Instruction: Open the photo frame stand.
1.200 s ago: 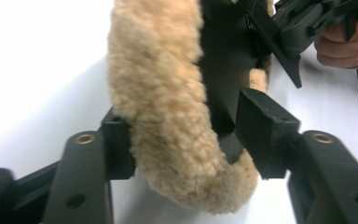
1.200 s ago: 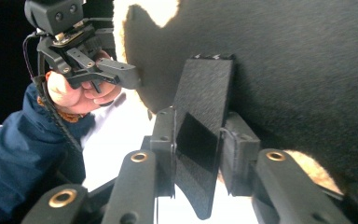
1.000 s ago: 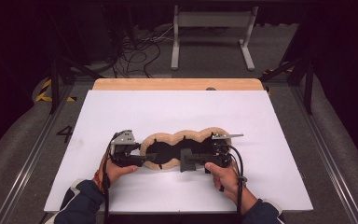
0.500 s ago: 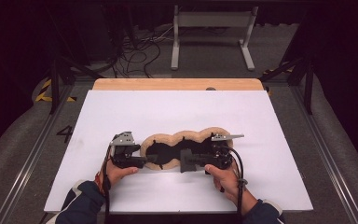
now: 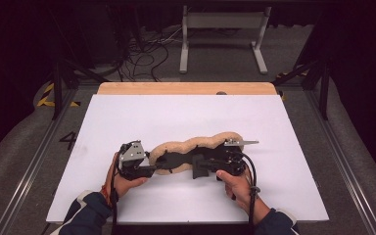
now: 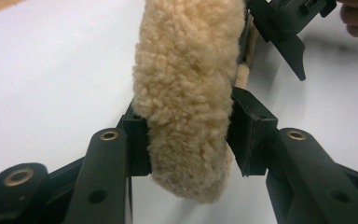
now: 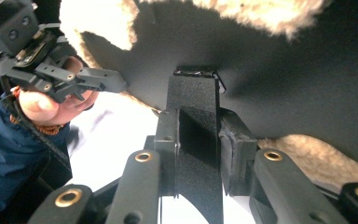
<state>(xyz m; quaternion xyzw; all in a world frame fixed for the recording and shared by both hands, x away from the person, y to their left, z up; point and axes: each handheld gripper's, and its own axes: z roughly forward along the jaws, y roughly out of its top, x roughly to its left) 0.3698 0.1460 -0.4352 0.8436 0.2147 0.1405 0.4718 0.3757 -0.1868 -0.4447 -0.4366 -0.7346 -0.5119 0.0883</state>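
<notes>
Left gripper (image 6: 186, 140): its jaws stand on both sides of the end of the fleece pad (image 6: 189, 93) and press into the wool; they have just been closing, with the pad between them.
Right gripper (image 7: 198, 158): closed on a flat black tab (image 7: 196, 140) that stands out from the dark underside of the pad; the jaws hold it firmly.
Hands: the left hand (image 5: 125, 182) and the right hand (image 5: 235, 183) come in from the near edge, each behind its gripper.
Pad: it lies in the near middle of the white table (image 5: 127, 117), long and wavy. In the high view its pale woolly rim is on the far side and its dark face on the near side, so I think it stands on edge or is half folded.
Step in hand: I judge that both ends are now taken, the left one just being secured.
Next move: probably to lift or turn the pad with both hands together. This needs an even pull, because the soft wool may slip from the left jaws.
Far: wooden strip (image 5: 186, 88) at the table's back edge, then cables (image 5: 147, 58) and a metal stand (image 5: 223, 34) on the floor.
</notes>
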